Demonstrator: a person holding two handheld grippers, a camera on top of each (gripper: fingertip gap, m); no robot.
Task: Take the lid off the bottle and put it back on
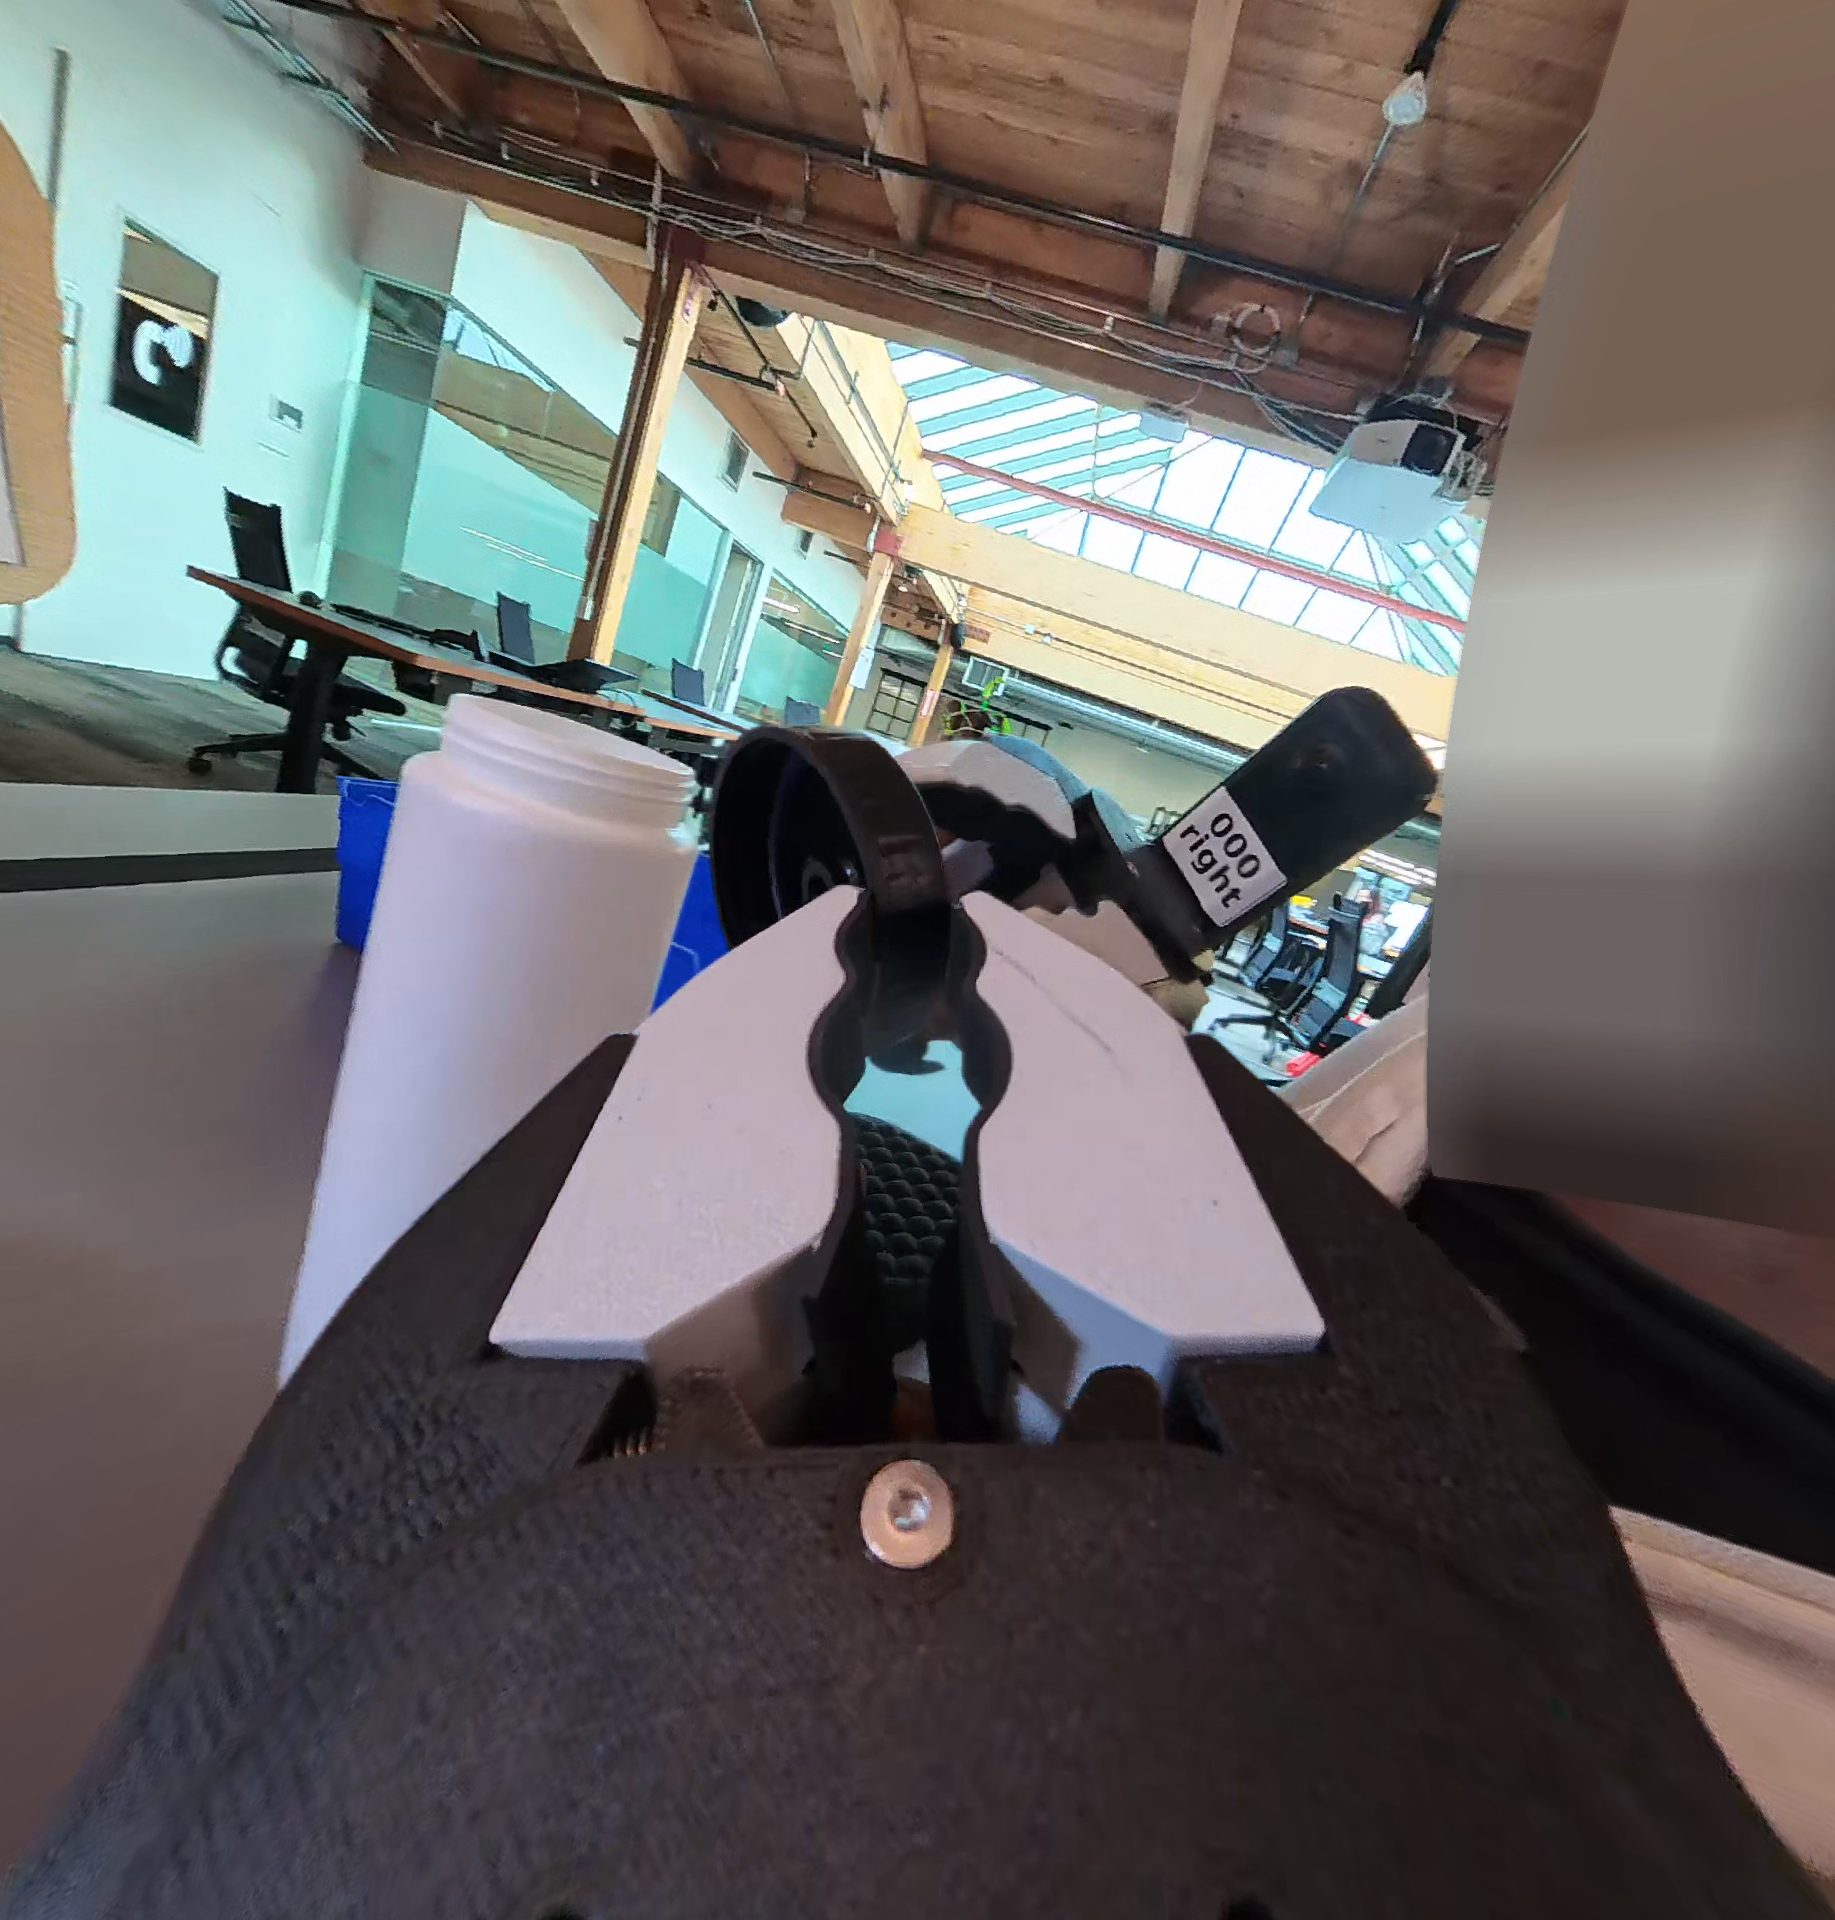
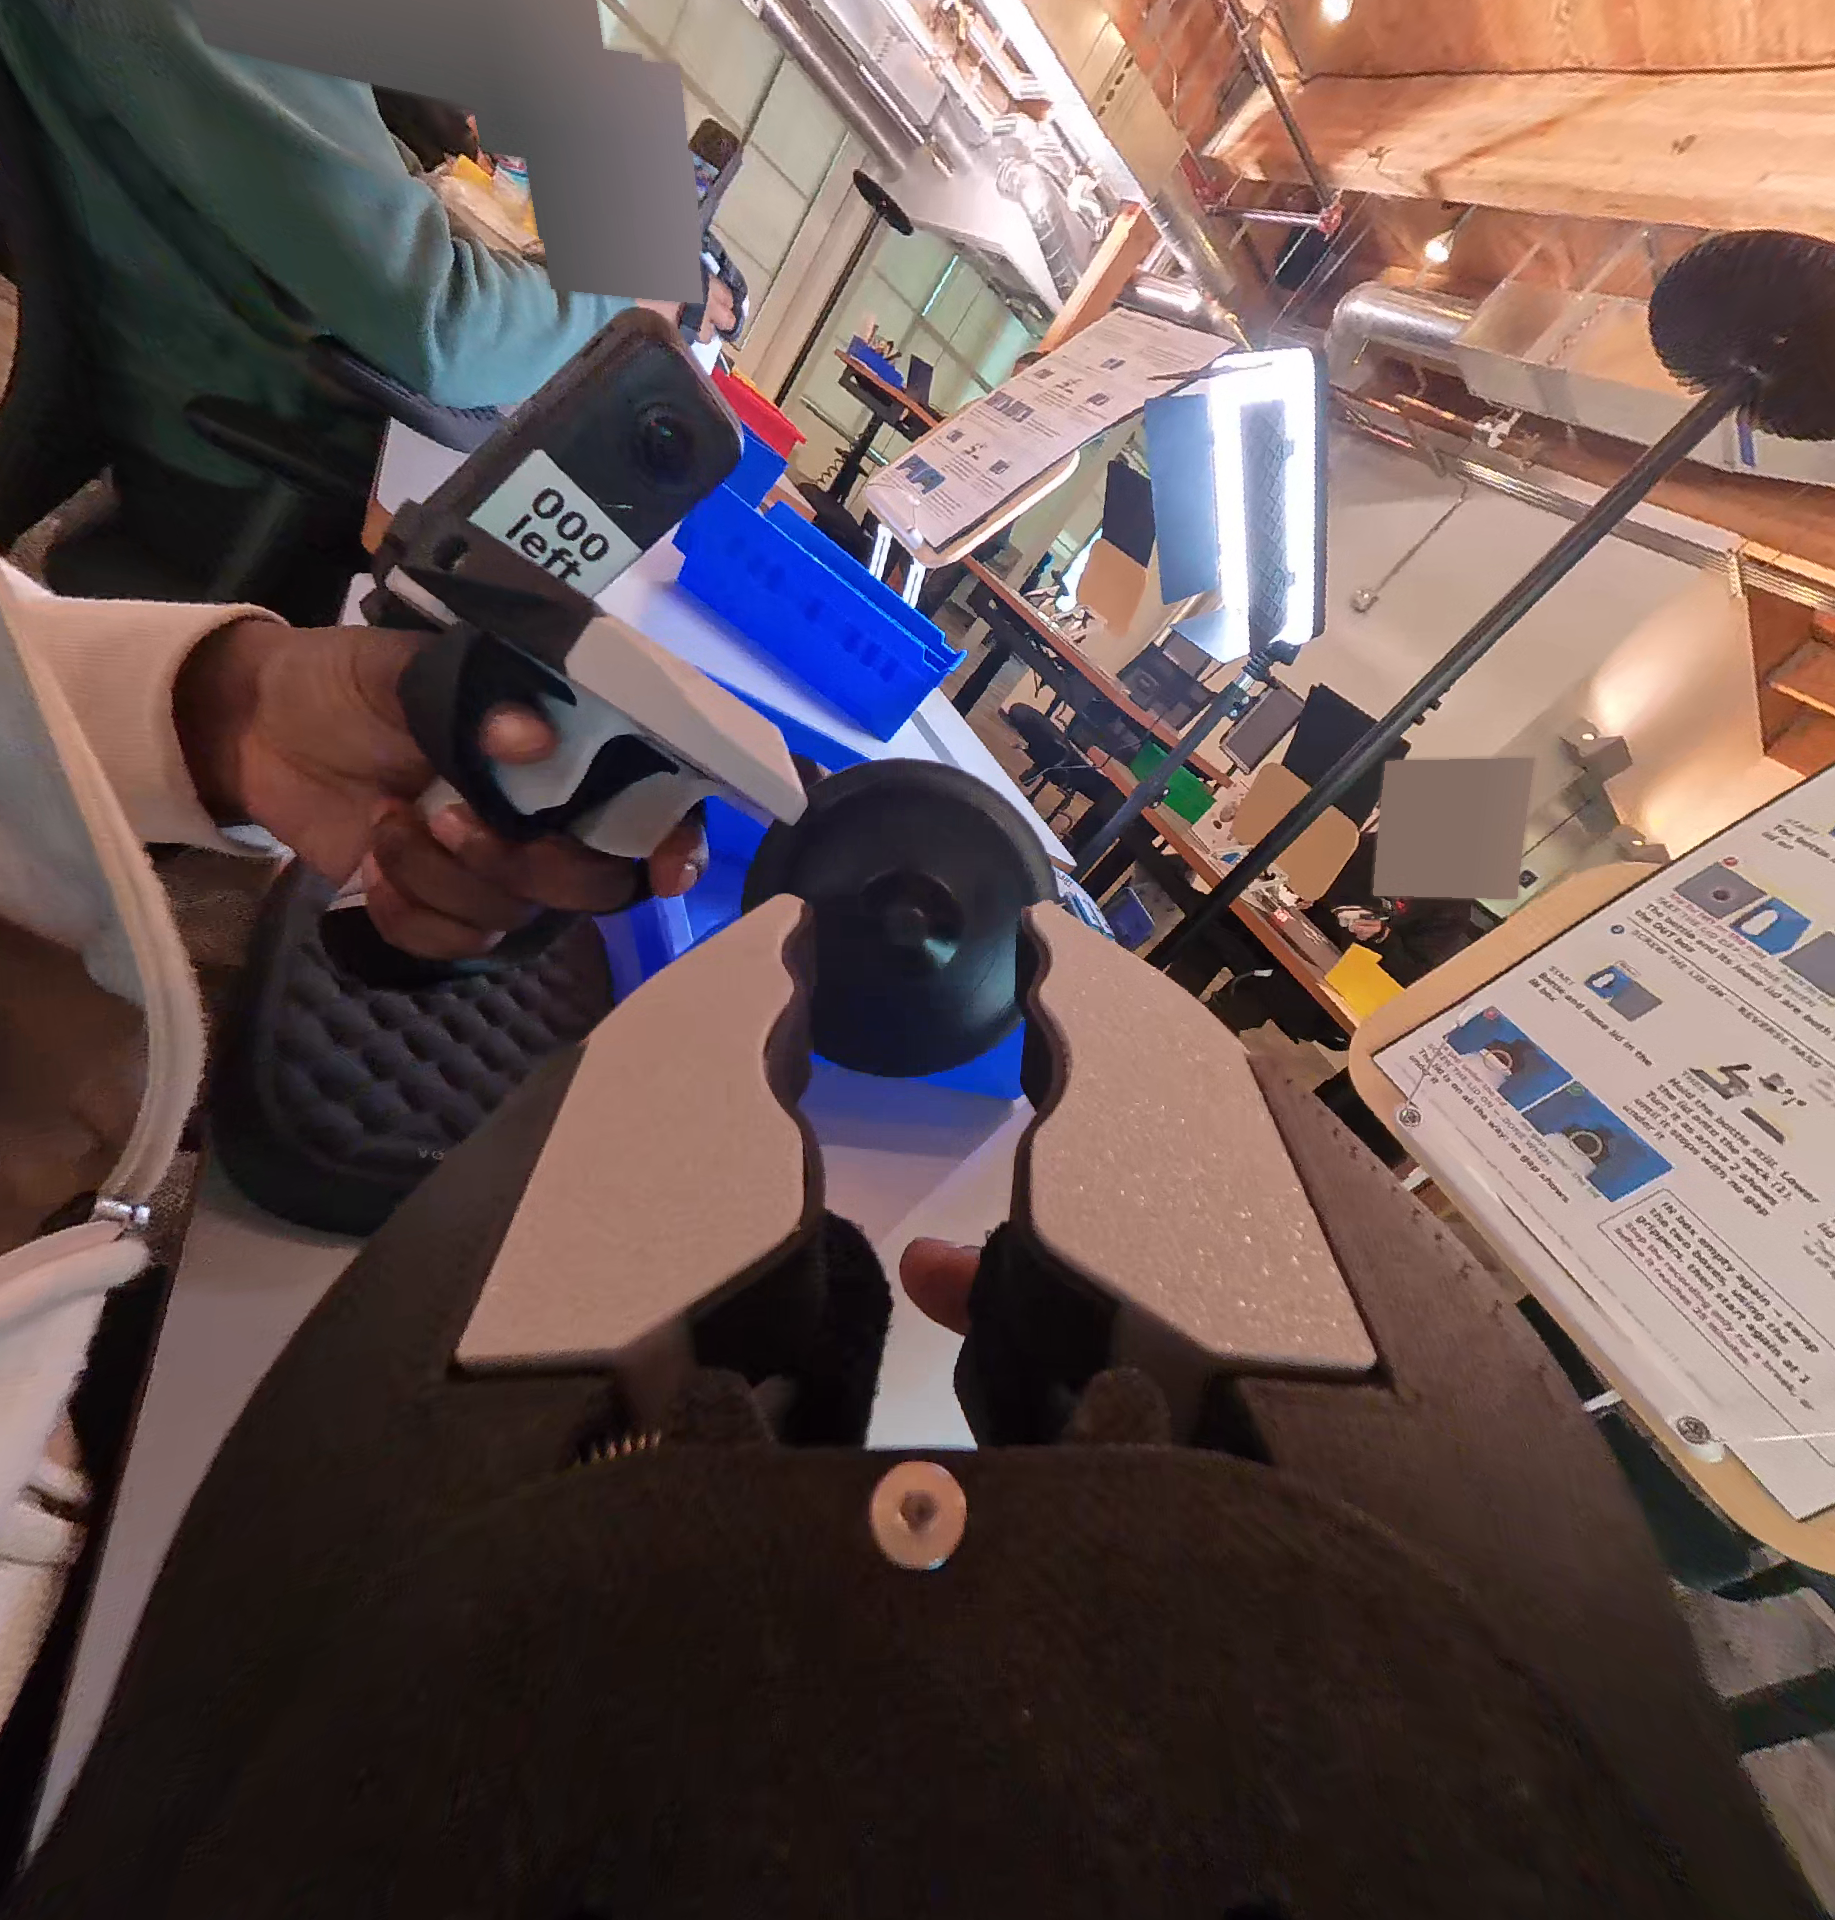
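The open white bottle [image 1: 508, 997] stands on the tabletop [image 1: 144, 1060], lid off. Just right of the bottle, the left tool [image 1: 908, 914] is clenched on the black lid's [image 1: 840, 821] rim. Right of the bottle again, the right tool [image 2: 913, 935] is spread, holding nothing. That thin edge grip could let the lid twist or drop.

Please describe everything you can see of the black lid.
The black lid is round, looks like plastic, with a ribbed rim and a small raised hub in its middle. It is off the white bottle, held on edge in the air. The left gripper pinches its rim; the right gripper is spread around it.
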